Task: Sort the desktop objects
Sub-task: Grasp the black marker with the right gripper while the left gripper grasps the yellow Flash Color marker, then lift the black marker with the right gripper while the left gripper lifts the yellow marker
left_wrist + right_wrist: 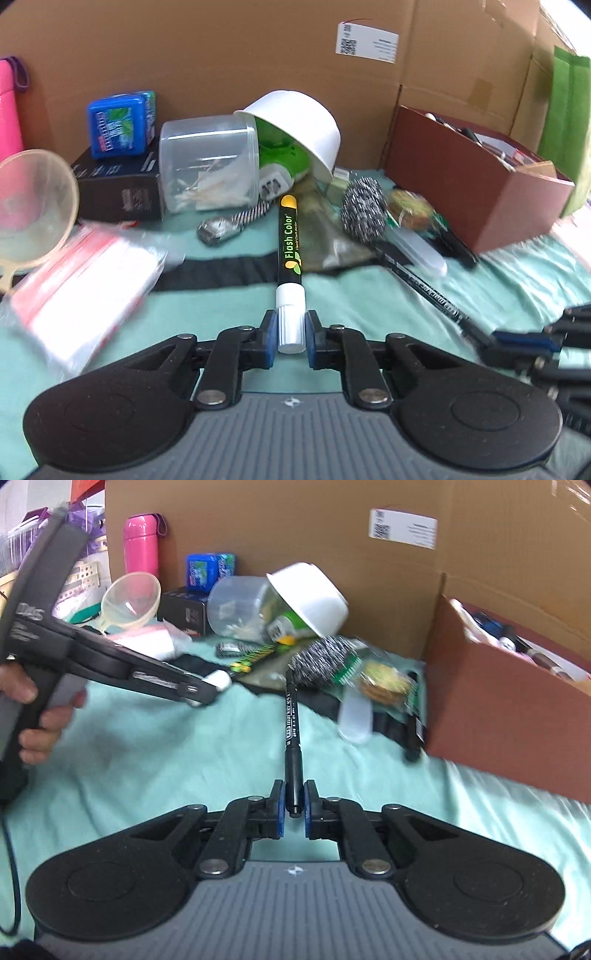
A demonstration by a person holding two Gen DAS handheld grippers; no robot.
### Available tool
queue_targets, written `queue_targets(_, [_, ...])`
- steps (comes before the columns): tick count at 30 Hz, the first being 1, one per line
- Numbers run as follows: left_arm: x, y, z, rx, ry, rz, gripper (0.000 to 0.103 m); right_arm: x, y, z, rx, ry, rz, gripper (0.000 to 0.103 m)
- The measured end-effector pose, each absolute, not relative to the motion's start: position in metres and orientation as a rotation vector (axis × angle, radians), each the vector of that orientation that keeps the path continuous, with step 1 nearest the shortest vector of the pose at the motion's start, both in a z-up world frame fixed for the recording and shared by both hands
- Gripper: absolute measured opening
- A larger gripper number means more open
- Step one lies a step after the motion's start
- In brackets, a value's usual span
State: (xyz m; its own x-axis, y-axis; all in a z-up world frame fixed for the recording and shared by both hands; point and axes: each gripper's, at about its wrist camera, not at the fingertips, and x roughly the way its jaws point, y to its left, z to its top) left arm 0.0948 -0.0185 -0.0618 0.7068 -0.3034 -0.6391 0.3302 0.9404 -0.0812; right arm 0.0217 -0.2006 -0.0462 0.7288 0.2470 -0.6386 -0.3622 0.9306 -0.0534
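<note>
My left gripper [290, 328] is shut on the white cap end of a black Flash Color chalk marker [289, 243], held above the teal cloth and pointing at the clutter. My right gripper [294, 805] is shut on a thin black marker pen [291, 723], also pointing forward. In the left wrist view the right gripper [517, 339] and its pen [424, 284] show at the right. In the right wrist view the left gripper [207, 692] shows at the left with the white cap [220, 679].
A brown box [498, 716] with several items stands at the right. Behind lie a white bowl [295, 125], a clear tub [207, 162], a steel scourer [364, 210], a funnel [33, 206], plastic bags [81, 280] and a blue box [118, 125]. A cardboard wall [258, 55] backs it.
</note>
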Motion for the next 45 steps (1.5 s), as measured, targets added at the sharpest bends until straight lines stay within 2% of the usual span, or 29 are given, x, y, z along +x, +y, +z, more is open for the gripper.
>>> queue_targets(5, [0.076,-0.013,-0.059,0.015,0.734,-0.328,0.015,0.014,-0.219,-0.048,-0.149,0.685,0.315,0.009])
queue_targets(10, [0.09,-0.018,-0.058,0.018,0.74,-0.308,0.018,0.021,-0.218,-0.048,-0.118,0.668,0.309,0.011])
queue_targets(12, [0.099,-0.022,-0.057,0.024,0.737,-0.295,0.031,0.025,-0.215,-0.048,-0.12,0.668,0.311,0.015])
queue_targets(14, [0.108,-0.025,-0.057,0.029,0.74,-0.285,0.035,0.03,-0.211,-0.049,-0.127,0.671,0.304,0.023])
queue_targets(16, [0.114,-0.029,-0.056,0.034,0.742,-0.28,0.043,0.035,-0.209,-0.051,-0.139,0.675,0.3,0.023])
queue_targets(17, [0.117,-0.031,-0.056,0.037,0.742,-0.278,0.049,0.037,-0.208,-0.051,-0.138,0.676,0.298,0.023])
queue_targets(19, [0.124,-0.033,-0.056,0.04,0.747,-0.273,0.052,0.041,-0.208,-0.051,-0.133,0.677,0.297,0.023])
queue_targets(23, [0.134,-0.036,-0.058,0.044,0.747,-0.261,0.05,0.047,-0.206,-0.051,-0.134,0.679,0.293,0.023])
queue_targets(26, [0.131,-0.038,-0.057,0.067,0.747,-0.266,0.025,0.049,-0.208,-0.051,-0.118,0.681,0.294,0.023])
queue_targets(28, [0.128,-0.038,-0.056,0.065,0.759,-0.275,0.018,0.049,-0.207,-0.051,-0.124,0.684,0.296,0.022])
queue_targets(34, [0.117,-0.039,-0.057,0.107,0.764,-0.286,0.018,0.046,-0.205,-0.049,-0.138,0.697,0.314,0.02])
queue_targets(36, [0.12,-0.042,-0.057,0.112,0.766,-0.276,0.028,0.049,-0.205,-0.049,-0.128,0.699,0.308,0.021])
queue_targets(37, [0.121,-0.044,-0.057,0.117,0.765,-0.272,0.029,0.05,-0.205,-0.05,-0.13,0.697,0.306,0.021])
queue_targets(38, [0.122,-0.045,-0.058,0.125,0.76,-0.27,0.029,0.052,-0.204,-0.05,-0.13,0.691,0.306,0.021])
queue_targets(40, [0.122,-0.046,-0.057,0.119,0.763,-0.27,0.019,0.053,-0.205,-0.051,-0.116,0.686,0.305,0.019])
queue_targets(41, [0.12,-0.045,-0.056,0.115,0.769,-0.269,0.018,0.052,-0.207,-0.051,-0.11,0.685,0.297,0.008])
queue_targets(45, [0.103,-0.042,-0.055,0.106,0.775,-0.273,0.017,0.044,-0.215,-0.05,-0.074,0.681,0.298,0.008])
